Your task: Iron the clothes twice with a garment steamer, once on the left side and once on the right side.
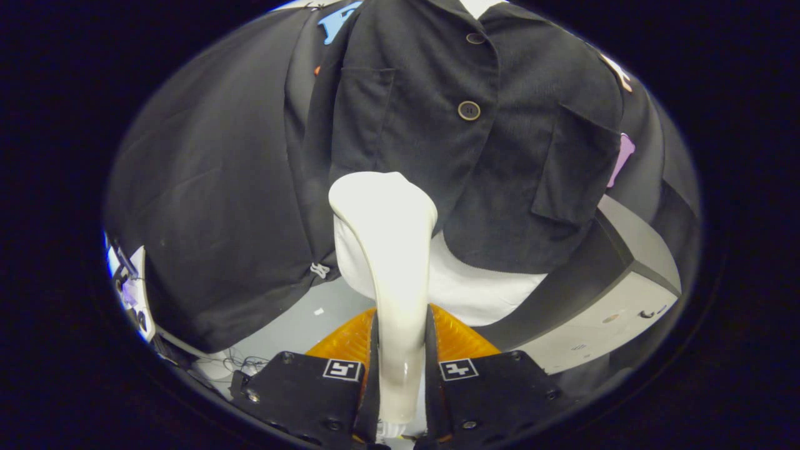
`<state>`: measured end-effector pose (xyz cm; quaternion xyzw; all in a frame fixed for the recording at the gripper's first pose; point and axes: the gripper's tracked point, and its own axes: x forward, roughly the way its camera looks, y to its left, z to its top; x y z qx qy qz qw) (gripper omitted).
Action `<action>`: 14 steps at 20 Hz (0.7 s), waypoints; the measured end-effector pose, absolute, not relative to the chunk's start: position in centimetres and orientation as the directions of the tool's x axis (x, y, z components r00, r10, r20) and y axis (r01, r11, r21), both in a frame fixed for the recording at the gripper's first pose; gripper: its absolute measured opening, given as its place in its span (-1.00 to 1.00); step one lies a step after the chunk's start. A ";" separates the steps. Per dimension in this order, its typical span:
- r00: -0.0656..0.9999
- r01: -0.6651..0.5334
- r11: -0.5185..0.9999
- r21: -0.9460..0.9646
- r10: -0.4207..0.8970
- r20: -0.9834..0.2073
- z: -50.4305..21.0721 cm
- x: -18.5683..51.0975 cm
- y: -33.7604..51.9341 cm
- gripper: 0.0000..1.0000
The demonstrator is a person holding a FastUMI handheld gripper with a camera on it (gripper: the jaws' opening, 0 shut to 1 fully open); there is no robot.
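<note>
The steamer (390, 262) is a smooth cream-white wand, its slim handle pinched between the fingers (375, 350) and widening to a rounded head that stands upright just ahead of them. The head lies against the lower front of a black buttoned jacket (437, 125) with two chest pockets, hanging over a white form.

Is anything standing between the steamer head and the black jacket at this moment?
Nothing visible does. The gripper is shut on the steamer's white handle, both fingers pressing its sides. The steamer's head sits just ahead of the fingers against the lower front of the black jacket, below its buttons.
</note>
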<state>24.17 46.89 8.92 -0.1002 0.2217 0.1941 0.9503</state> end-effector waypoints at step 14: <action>0.829 -0.457 0.889 -0.036 0.411 -0.380 11.1 20.4 44.0 -0.36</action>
